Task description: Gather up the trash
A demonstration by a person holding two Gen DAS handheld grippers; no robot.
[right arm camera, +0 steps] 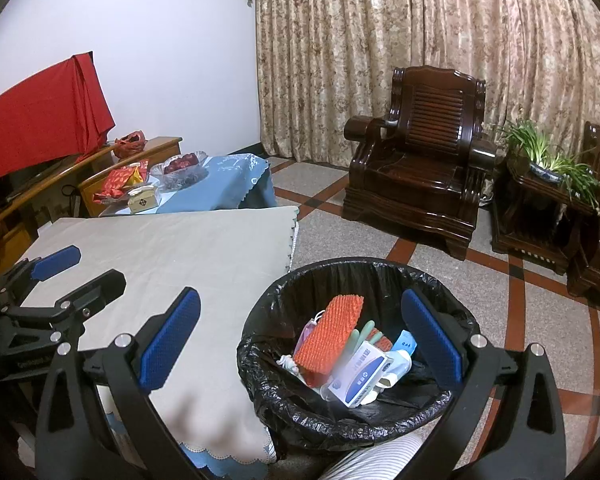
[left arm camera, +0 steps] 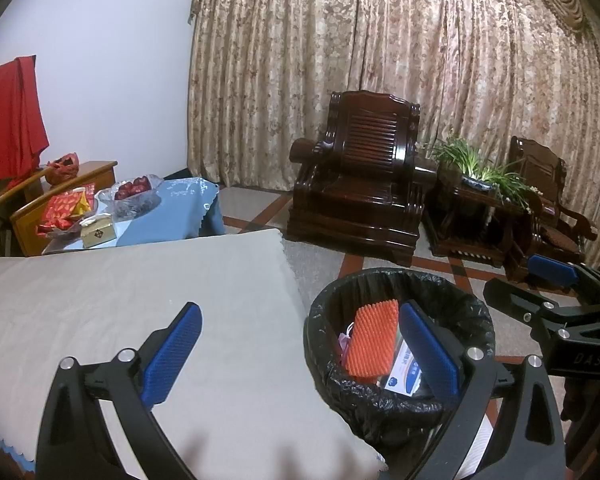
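A bin with a black liner (right arm camera: 284, 292) stands on the floor at the right edge of a table with a beige cloth (right arm camera: 172, 256). Inside lie an orange textured sponge (right arm camera: 330, 338), a white and blue box (right arm camera: 358, 372), a tube and other small trash. The bin (left arm camera: 380, 280) and sponge (left arm camera: 374, 338) also show in the left wrist view. My left gripper (left arm camera: 300, 352) is open and empty, above the table's right edge and the bin. My right gripper (right arm camera: 300, 340) is open and empty, above the bin's left rim. Each gripper shows in the other's view.
A low table with a blue cloth (right arm camera: 228, 188) behind holds a glass bowl of red fruit (right arm camera: 182, 166), red packets and a small box. A dark wooden armchair (right arm camera: 420, 160) and a side table with a plant (right arm camera: 548, 164) stand by the curtain. A wooden cabinet with red cloth (right arm camera: 40, 128) is left.
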